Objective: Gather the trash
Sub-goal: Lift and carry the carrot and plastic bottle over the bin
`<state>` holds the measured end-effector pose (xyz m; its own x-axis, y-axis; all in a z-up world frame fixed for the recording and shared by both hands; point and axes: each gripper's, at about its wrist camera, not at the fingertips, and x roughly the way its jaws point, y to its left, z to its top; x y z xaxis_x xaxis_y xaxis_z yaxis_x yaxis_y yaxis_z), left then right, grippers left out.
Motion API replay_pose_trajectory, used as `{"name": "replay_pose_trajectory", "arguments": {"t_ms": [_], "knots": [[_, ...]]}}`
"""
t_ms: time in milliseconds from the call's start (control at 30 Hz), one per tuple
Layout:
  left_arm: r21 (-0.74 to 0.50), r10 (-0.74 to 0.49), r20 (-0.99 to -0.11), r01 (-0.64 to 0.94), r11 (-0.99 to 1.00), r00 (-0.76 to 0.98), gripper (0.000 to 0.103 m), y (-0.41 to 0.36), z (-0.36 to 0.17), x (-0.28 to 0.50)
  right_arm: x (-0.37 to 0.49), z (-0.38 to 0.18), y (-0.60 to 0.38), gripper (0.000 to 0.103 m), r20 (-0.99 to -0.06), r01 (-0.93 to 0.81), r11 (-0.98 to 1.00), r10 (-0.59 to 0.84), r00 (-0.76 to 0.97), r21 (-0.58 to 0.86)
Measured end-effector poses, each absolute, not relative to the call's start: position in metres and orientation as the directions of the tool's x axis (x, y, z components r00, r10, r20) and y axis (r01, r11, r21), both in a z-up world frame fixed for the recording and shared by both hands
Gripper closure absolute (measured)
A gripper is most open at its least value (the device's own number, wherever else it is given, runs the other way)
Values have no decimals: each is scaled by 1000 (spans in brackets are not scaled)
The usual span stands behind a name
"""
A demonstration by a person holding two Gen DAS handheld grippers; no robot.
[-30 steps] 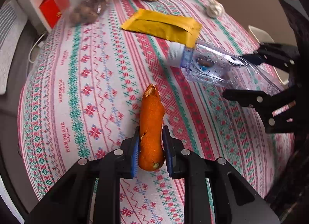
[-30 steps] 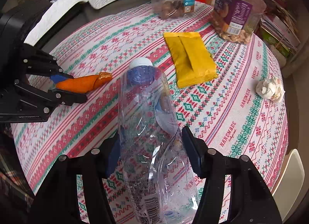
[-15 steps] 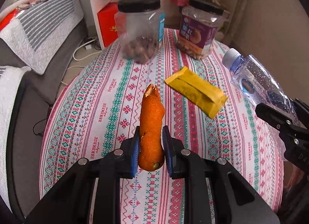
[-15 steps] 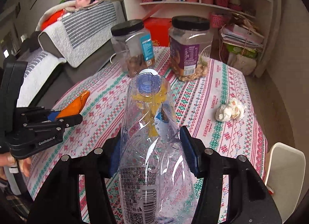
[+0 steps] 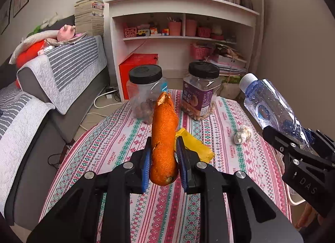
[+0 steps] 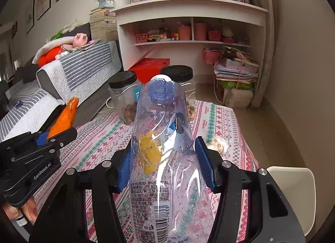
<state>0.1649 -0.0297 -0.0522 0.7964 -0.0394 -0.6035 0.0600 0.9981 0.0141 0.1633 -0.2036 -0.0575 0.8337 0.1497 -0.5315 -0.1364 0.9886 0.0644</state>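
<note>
Above the bench (image 5: 209, 205): I have both tongs raised over the patterned cloth, each carrying a piece of trash.
Left tongs (image 5: 163, 160): closed tight on the orange peel (image 5: 164, 138); I see its blue pads pressing both sides of the lower part.
Orange peel: stands upright between the pads, torn tip pointing up, clear of the cloth.
Right tongs (image 6: 165, 164): clamped on the plastic bottle (image 6: 165, 148), blue pads squeezing the crumpled body.
Plastic bottle: clear and empty, white cap pointing away from me, barcode label toward the camera; held in the air at the right of the left view.
Yellow wrapper (image 5: 196, 146): lies flat on the cloth, just behind the left tongs from my view.
Crumpled tissue (image 5: 242, 134): sits on the cloth toward the right edge, apart from the wrapper.
Two jars: black-lidded jar with nuts (image 5: 146, 94) and purple-labelled jar (image 5: 201, 94) stand side by side at the far end of the bench.
Surroundings: white shelf unit (image 5: 184, 23) behind the bench, grey sofa with striped covers (image 5: 69, 69) to the left.
Hand (image 6: 18, 211): I can make out fingers under the left tool at the left edge of the right view.
</note>
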Motion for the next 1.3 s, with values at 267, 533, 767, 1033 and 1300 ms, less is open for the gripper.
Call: {"name": "replay_pose_trajectory", "arguments": {"t_ms": [267, 533, 767, 1033, 1300], "knots": [[11, -72, -579, 96, 995, 812, 80, -58, -40, 162, 153, -49, -229, 50, -513, -93, 993, 115, 851, 68], [14, -119, -574, 155, 988, 810, 80, -95, -39, 160, 139, -42, -262, 50, -502, -45, 997, 71, 862, 64], [9, -167, -571, 210, 978, 804, 80, -134, -40, 156, 125, -36, -298, 50, -491, 20, 997, 19, 871, 74], [28, -217, -567, 282, 959, 795, 80, -177, -42, 146, 110, -32, -341, 50, -486, 105, 991, -52, 873, 83], [35, -284, -573, 370, 928, 769, 80, -226, -43, 134, 99, -43, -397, 50, -540, 240, 968, -161, 826, 78]]}}
